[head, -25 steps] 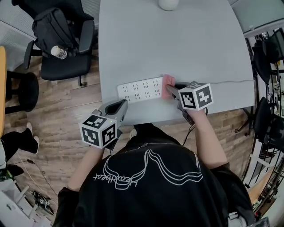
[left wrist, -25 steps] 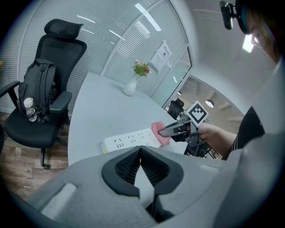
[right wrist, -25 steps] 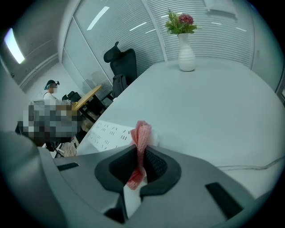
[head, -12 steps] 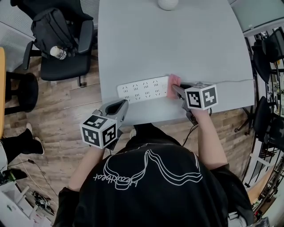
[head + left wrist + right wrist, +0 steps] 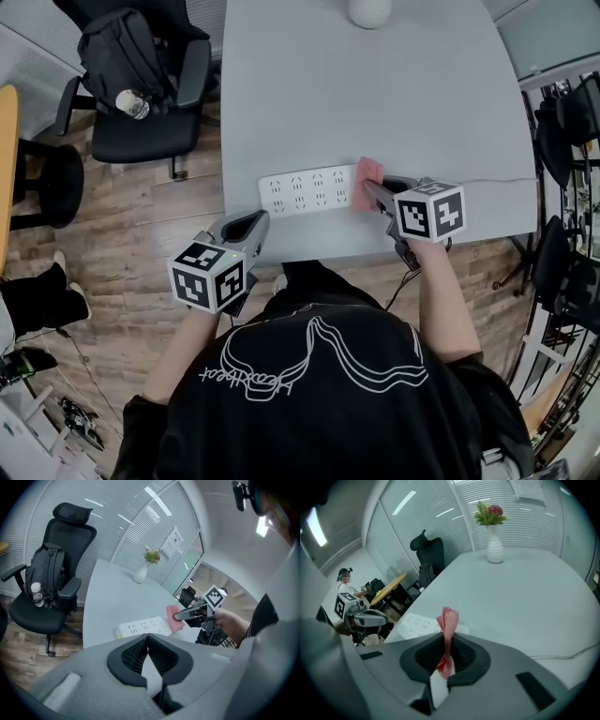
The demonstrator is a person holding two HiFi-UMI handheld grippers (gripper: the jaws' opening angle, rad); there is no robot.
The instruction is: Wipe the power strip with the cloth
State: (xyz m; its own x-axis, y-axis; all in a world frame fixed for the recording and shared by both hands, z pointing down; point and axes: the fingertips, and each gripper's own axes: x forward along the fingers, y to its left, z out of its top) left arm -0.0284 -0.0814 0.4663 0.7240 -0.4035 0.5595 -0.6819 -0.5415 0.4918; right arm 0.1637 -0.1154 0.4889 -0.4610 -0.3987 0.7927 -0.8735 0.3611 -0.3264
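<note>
— So, where's the cloth (image 5: 369,170)?
— Pinched tight in my right tool (image 5: 372,192), at the right end of the power strip (image 5: 309,189) on the desk (image 5: 375,94). My left tool (image 5: 249,225) is closed, empty, by the desk's near edge.

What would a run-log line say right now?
right gripper: shut on pink cloth at right end of white power strip | left gripper: shut, empty, by grey table edge

Pale grey counter (image 5: 375,112) above wood-plank floor (image 5: 131,234); black office chair (image 5: 141,145) at left, backpack (image 5: 122,52) and bottle (image 5: 132,103) on it; white vase (image 5: 494,545) with flowers at far edge; slatted blinds (image 5: 534,517) behind glass walls
</note>
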